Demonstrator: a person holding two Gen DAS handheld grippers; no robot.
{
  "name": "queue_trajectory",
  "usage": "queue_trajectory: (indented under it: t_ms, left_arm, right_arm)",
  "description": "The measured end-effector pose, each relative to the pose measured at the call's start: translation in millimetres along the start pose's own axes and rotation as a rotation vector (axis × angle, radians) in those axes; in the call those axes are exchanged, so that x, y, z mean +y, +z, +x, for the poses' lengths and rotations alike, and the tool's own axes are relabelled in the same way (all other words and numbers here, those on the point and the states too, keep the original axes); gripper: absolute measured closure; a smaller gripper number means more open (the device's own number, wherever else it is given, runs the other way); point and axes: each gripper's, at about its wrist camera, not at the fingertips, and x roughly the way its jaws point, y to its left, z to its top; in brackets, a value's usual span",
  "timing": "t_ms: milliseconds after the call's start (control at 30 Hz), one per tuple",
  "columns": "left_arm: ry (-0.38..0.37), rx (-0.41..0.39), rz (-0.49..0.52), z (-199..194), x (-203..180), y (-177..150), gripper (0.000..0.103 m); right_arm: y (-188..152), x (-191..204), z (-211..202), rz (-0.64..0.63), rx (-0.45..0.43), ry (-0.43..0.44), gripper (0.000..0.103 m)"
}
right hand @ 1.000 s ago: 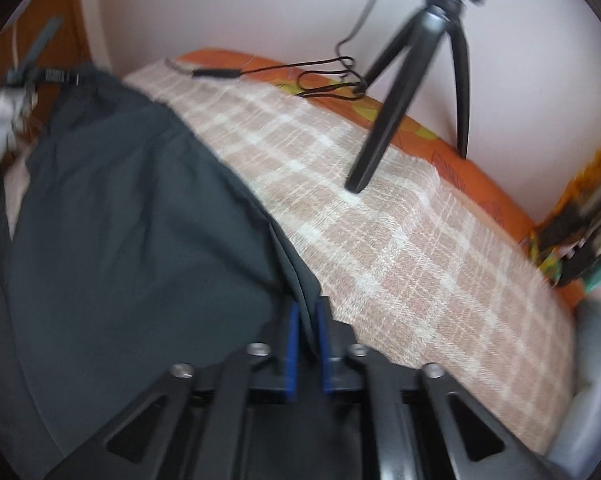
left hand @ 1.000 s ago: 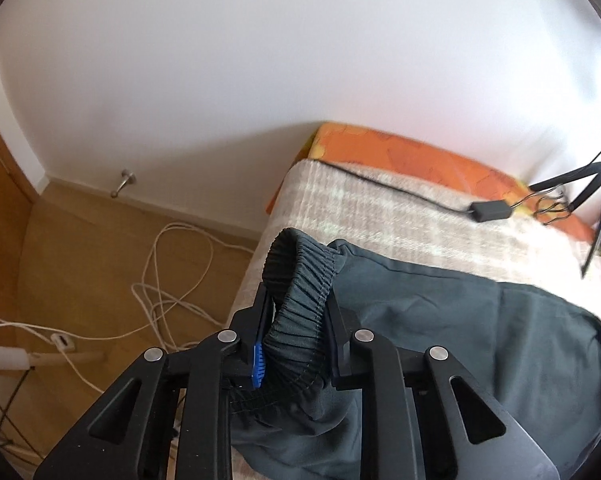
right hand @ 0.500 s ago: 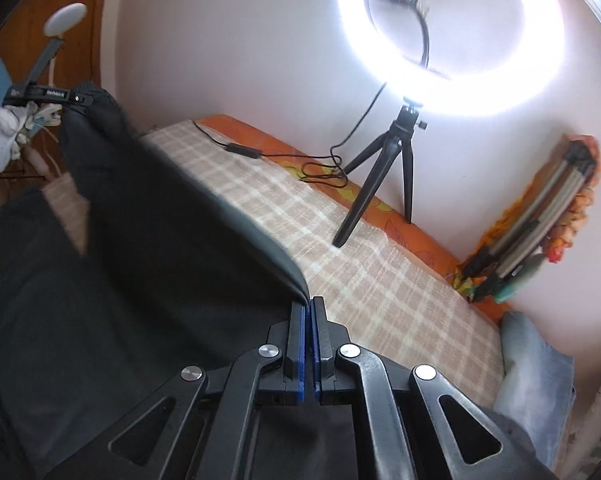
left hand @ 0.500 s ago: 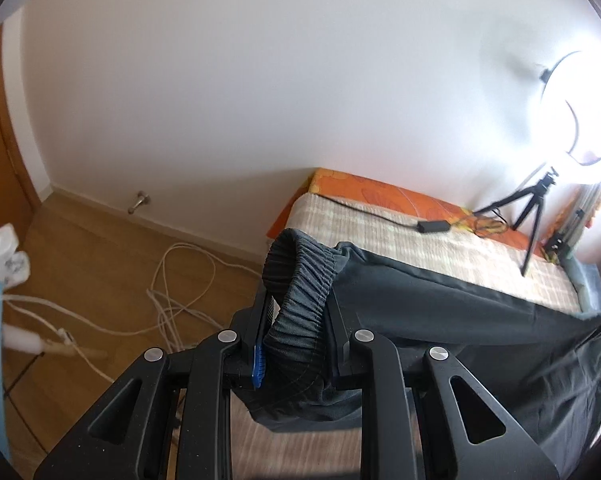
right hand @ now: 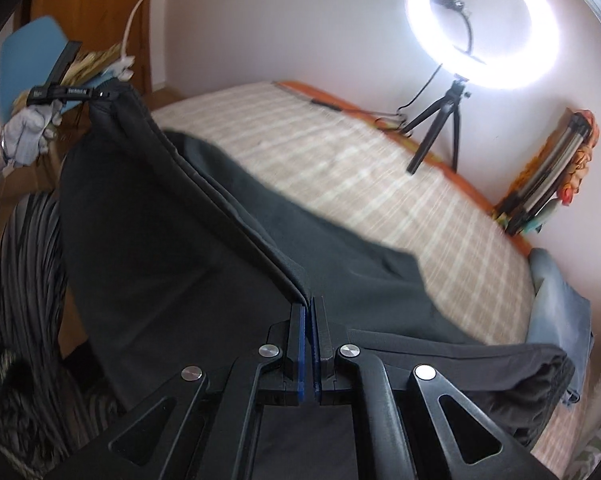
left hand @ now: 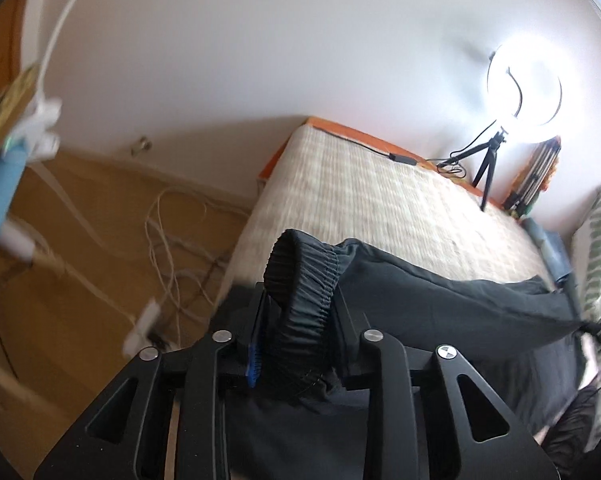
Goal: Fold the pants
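The dark grey pants [right hand: 172, 232] hang stretched in the air between my two grippers, above the near side of the bed. My left gripper [left hand: 298, 300] is shut on the bunched elastic waistband [left hand: 300, 276]; it also shows in the right wrist view [right hand: 108, 94], held by a gloved hand. My right gripper [right hand: 310, 304] is shut on a folded fabric edge of the pants. The pants also show in the left wrist view [left hand: 460, 304]. Their lower part droops toward the bed at the right [right hand: 500, 368].
The bed has a beige checked cover [right hand: 360, 168] with an orange edge at the wall. A lit ring light on a small tripod [right hand: 440, 136] and a cable stand on it. Folded blue jeans [right hand: 560, 312] lie at its right end. White cables [left hand: 168, 240] lie on the wooden floor.
Both grippers have risen and pulled back from the bed, lifting the pants off the cover. The ring light and far wall have come into view. Both grips hold.
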Motion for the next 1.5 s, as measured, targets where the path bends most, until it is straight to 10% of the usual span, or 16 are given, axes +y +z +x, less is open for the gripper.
queue_trajectory:
  t_ms: [600,767,1167,1500]
  left_arm:
    - [0.145,0.040,-0.068,-102,57,-58,0.047]
    - [0.028,0.054,-0.213,-95,63,-77,0.047]
    - [0.008,0.140,-0.409,-35,75,-99,0.041]
    - [-0.096,0.074,-0.648,-31,89,-120,0.041]
  right_arm:
    - [-36,42,27,-0.142,0.207,0.219,0.103]
    - [-23,40,13,-0.101,0.186,0.319,0.076]
    - [114,63,16,-0.128,-0.053,0.449,0.064]
    - [238,161,109,-0.171,-0.015,0.674,0.061]
